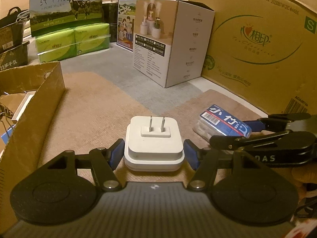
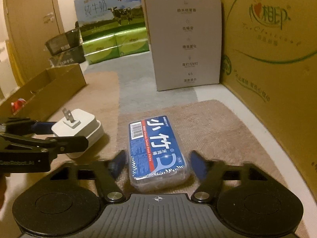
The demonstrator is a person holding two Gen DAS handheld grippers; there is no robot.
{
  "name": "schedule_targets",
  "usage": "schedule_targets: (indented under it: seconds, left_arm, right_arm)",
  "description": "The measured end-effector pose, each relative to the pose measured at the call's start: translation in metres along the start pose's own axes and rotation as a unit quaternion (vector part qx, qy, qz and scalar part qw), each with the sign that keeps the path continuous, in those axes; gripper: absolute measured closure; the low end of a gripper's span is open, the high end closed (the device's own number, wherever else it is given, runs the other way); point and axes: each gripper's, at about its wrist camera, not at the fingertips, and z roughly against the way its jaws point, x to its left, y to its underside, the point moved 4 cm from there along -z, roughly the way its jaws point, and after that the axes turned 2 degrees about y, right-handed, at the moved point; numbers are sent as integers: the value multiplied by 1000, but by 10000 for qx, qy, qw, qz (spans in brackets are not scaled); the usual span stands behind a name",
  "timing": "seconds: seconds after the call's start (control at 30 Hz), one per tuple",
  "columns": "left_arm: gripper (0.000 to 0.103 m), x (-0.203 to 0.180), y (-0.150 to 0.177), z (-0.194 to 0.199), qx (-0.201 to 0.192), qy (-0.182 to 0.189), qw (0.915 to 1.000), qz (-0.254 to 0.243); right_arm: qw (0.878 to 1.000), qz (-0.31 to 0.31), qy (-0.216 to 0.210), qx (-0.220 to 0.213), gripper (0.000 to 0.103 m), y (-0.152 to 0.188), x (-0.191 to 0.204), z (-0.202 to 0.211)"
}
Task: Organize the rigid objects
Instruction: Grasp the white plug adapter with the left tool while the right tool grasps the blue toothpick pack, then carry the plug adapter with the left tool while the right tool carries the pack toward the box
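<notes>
- Left gripper (image 1: 153,153) sits around the white plug adapter (image 1: 153,138), prongs up, blue pads just beside its sides, not clearly pressing.
- Right gripper (image 2: 157,163) straddles the blue dental floss pick box (image 2: 157,150) on the beige mat (image 2: 218,130), small gaps either side.
- Adapter lies left of the box.

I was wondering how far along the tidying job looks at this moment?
Early. Done: the open cardboard box on the left already holds a few items. In hand: left gripper brackets the white plug adapter; right gripper brackets the blue floss-pick box, with gaps at the pads. Left: gripping, lifting and placing both.
</notes>
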Motion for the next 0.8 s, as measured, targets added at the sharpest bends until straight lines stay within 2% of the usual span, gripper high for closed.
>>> schedule_targets:
  seconds: [0.1,0.23,0.6,0.8]
  left_arm:
    - [41,-1,-1,5,-13,38,10000,-22]
    - [41,-2,-2,18,-46,123,9999,-59]
    - [41,2,12,92,-65,374,9987,-341]
    - [41,19,26,144,-128,396,9981,-465]
  right_arm:
    - [9996,191,187,6,45,1,8,2]
    - [9975,331,617,63,45,5,21,12]
    - [9896,-699,1258,-50,45,20,66,87]
    - [9846,-1013,1402,-251,45,29,110,134]
